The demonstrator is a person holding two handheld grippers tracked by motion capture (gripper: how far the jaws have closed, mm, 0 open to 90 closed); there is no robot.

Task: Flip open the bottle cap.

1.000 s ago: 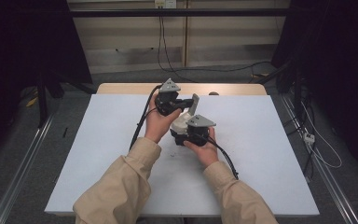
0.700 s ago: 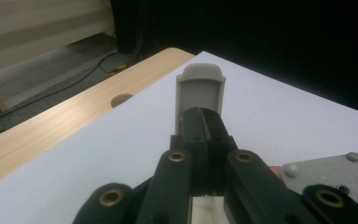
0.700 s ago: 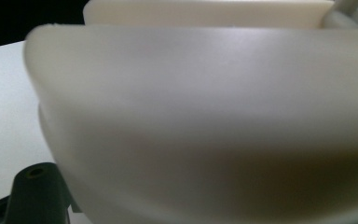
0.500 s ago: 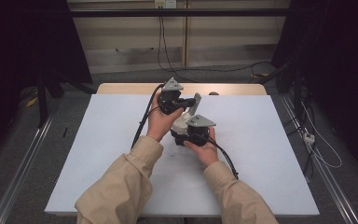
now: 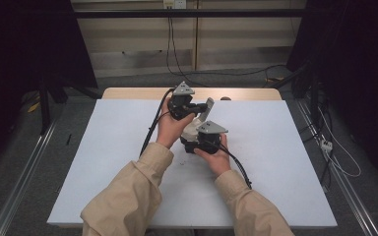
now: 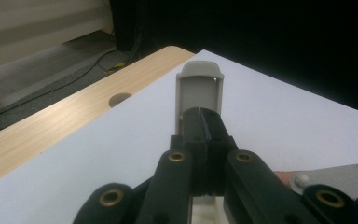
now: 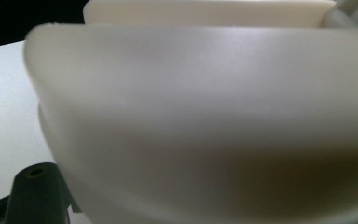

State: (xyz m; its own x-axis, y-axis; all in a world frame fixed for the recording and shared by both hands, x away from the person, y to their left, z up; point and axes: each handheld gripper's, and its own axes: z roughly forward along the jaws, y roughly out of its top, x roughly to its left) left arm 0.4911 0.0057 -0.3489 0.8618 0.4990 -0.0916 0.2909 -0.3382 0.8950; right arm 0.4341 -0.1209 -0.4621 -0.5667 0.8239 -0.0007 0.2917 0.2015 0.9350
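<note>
A pale plastic piece sits between my two grippers at the middle of the white table top (image 5: 285,152). Its grey flap (image 5: 207,109) stands tilted up, and my left gripper (image 5: 199,107) is shut on it. In the left gripper view the black jaws (image 6: 204,119) meet on the flap (image 6: 199,86), which sticks out past them. The cream body (image 5: 192,130) lies just below, at the nose of my right gripper (image 5: 200,139). In the right gripper view that rounded body (image 7: 205,116) is pressed close and hides the jaw tips; one black jaw part (image 7: 35,196) shows at the bottom left.
A wooden strip (image 5: 248,93) with a round hole (image 6: 120,99) runs along the table's far edge. Black cables (image 5: 150,130) trail from both grippers across the top. Metal rails (image 5: 19,172) and loose wires (image 5: 334,157) lie on the floor at either side.
</note>
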